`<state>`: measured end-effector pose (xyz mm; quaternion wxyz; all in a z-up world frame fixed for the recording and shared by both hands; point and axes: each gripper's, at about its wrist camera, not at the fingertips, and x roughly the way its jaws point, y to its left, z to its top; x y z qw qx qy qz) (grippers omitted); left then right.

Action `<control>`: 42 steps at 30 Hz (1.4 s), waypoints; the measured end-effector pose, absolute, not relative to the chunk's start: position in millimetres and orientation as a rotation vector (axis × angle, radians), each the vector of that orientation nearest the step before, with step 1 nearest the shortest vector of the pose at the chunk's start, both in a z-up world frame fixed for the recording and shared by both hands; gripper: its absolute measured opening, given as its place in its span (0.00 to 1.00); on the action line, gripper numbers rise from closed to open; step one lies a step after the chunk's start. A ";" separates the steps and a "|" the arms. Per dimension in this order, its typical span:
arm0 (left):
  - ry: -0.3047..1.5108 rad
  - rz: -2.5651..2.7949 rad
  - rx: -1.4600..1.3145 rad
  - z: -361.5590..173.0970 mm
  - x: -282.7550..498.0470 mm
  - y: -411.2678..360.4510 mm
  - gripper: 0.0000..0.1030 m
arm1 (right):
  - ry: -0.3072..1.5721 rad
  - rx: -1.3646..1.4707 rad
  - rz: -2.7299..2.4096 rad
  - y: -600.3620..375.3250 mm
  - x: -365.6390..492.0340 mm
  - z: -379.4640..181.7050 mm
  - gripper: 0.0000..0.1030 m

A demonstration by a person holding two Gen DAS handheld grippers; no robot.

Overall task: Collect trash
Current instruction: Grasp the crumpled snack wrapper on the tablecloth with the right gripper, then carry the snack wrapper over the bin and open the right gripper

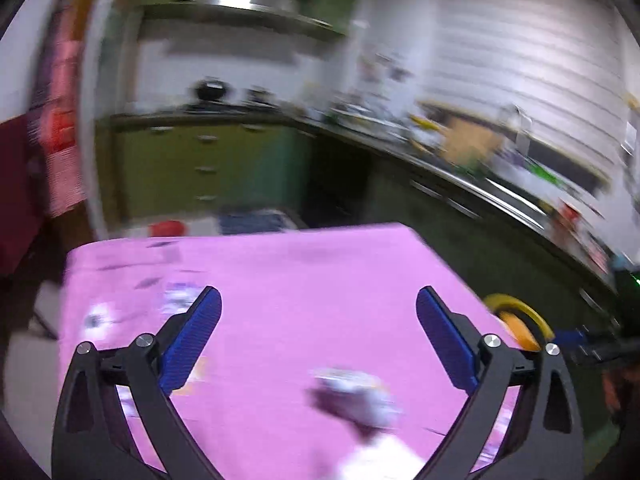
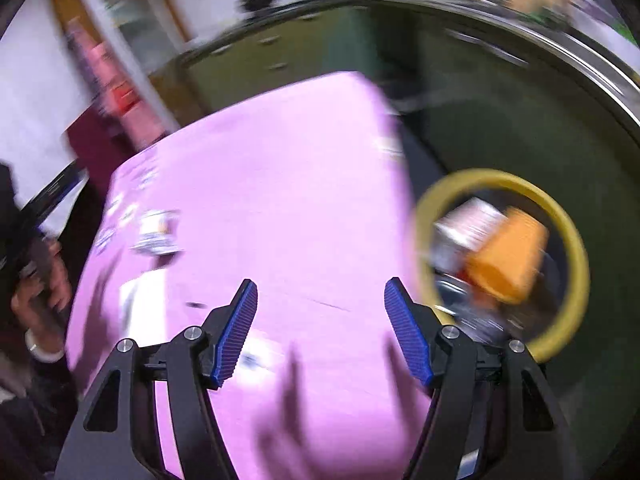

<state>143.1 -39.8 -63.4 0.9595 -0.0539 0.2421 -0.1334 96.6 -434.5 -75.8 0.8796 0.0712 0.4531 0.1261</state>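
Pink cloth covers the table (image 2: 280, 168); both views are smeared by motion blur, so small items read poorly. The left tongs (image 1: 319, 332) stand wide apart with nothing between the pads. The right tongs (image 2: 321, 332) also stand apart and empty, above the near table edge.

Location of the trash: a crumpled purple-white wrapper (image 1: 356, 400) lies on the cloth at 5 o'clock of the left tongs in the left wrist view. A second wrapper (image 2: 156, 232) and a white scrap (image 2: 140, 300) lie toward 9 to 10 o'clock in the right wrist view. The yellow-rimmed bin (image 2: 576, 240) stands off the table at 3 o'clock and already holds an orange piece (image 2: 504, 256) and other waste.

Probable faults from this state:
- Misplaced closure: blur suggests fast travel; tongs closing before they settle are likely to clamp cloth, not wrapper.
- Cloth drag: a pinch on the fabric could pull the remaining scraps off the table.
- Collision: both tongs work over one small table; crossing paths near the bin is a risk.
- Slip: thin, flat scraps may slide out from under the pads.
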 end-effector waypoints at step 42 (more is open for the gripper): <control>0.555 -0.215 -0.187 -93.6 150.2 -4.8 0.93 | 1.016 -0.030 0.513 -278.1 177.4 -88.6 0.29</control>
